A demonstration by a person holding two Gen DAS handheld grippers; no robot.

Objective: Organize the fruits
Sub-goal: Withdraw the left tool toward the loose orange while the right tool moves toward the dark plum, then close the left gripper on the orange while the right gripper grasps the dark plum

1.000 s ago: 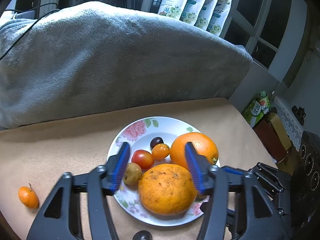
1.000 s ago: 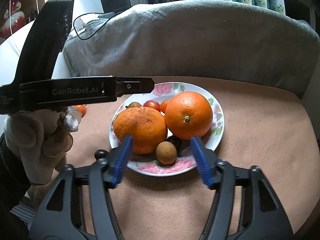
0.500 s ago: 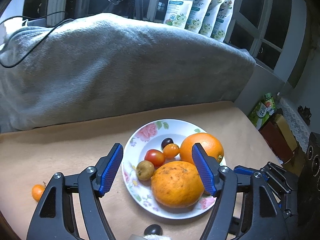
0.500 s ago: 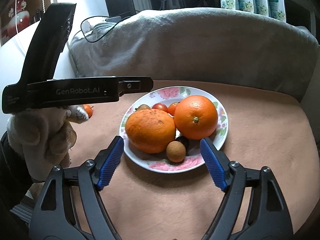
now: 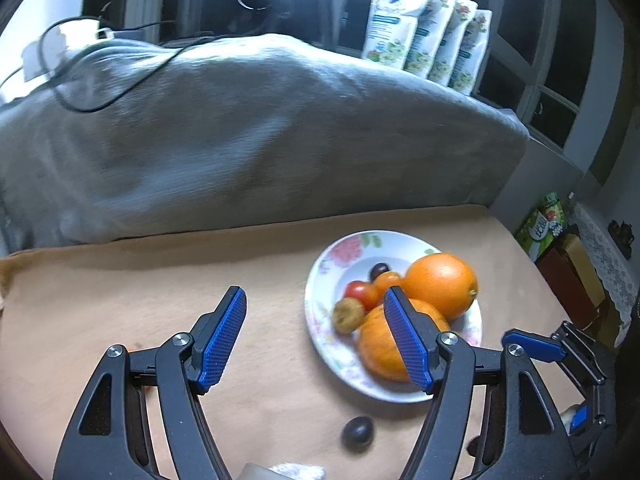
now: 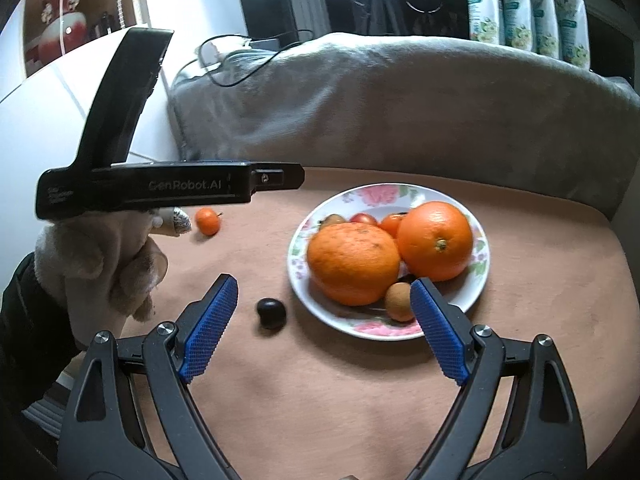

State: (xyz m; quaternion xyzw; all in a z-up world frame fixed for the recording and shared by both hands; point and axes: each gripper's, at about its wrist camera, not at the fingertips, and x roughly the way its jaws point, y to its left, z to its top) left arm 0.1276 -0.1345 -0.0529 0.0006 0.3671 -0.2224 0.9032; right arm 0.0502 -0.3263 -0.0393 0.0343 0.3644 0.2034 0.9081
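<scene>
From my left wrist, my left tongs (image 5: pixel 316 336) have just been opening and hold nothing; the flowered plate (image 5: pixel 320 280) of fruit sits behind their right finger. From my right wrist, my right tongs (image 6: pixel 324 328), just opened too, stand empty; a dark plum (image 6: pixel 272 312) lies between the fingers on the counter (image 6: pixel 320 400).

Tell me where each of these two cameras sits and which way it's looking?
Left wrist: on the left gripper, looking down along its open blue fingers at the floral plate; only the gripper shows.
Right wrist: on the right gripper, facing the plate; a gloved hand holding the left gripper shows.
Shared: plate, two big oranges, dark fruit on the table.
</scene>
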